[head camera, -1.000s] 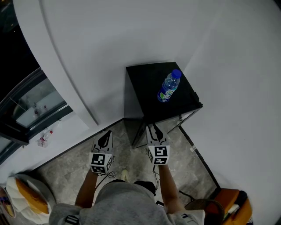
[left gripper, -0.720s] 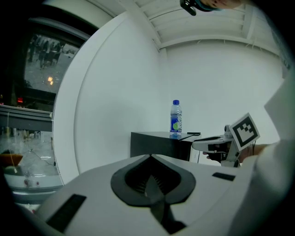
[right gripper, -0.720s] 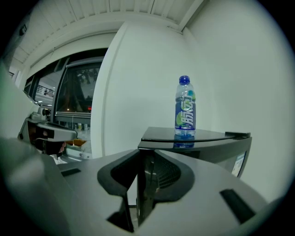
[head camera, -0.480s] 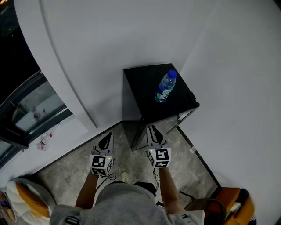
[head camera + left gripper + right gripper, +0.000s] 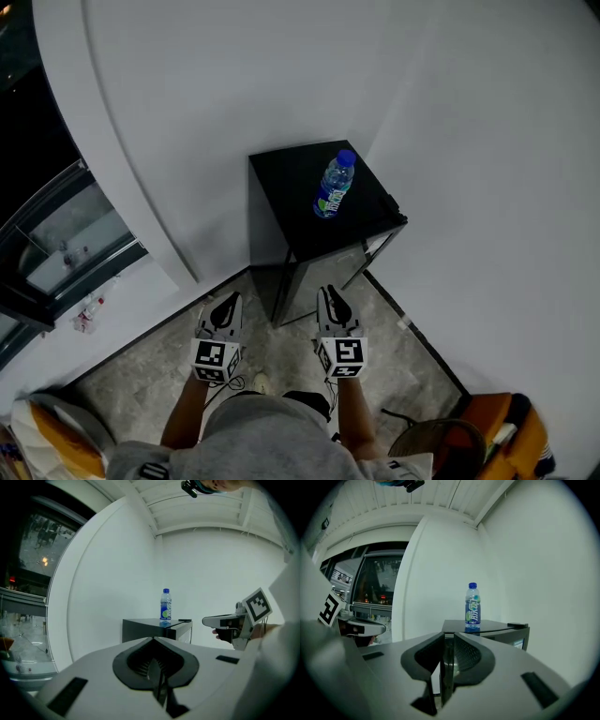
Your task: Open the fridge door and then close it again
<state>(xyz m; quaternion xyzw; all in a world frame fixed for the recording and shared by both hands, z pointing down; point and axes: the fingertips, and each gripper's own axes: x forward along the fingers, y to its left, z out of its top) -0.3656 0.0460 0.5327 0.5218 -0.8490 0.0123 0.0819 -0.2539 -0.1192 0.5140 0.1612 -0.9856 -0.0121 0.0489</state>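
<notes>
White walls (image 5: 234,84) meeting in a corner, grey stone-pattern floor (image 5: 141,366) below. Small black fridge (image 5: 281,192) standing in that corner, boxy, flat glossy top, dark front, faces lying flush so the door is reading as shut. The side toward the right wall is showing a paler panel in the right gripper view.

Person (image 5: 262,431) in a grey top standing in front of it, both arms out, grippers near the fridge but touching nothing.

Left gripper (image 5: 226,305) pointing at the fridge, fingers (image 5: 161,686) pressing together with nothing in them. Right gripper (image 5: 330,300) beside it, fingers (image 5: 435,677) just closing in, sitting a narrow gap apart, nothing between them.

Water bottle (image 5: 333,187) standing upright on the fridge top, clear, blue cap. Its blue and green label is carrying white characters, too small to read.

Small flat black thing (image 5: 389,202) lying at the top's right edge, apart from the bottle.
</notes>
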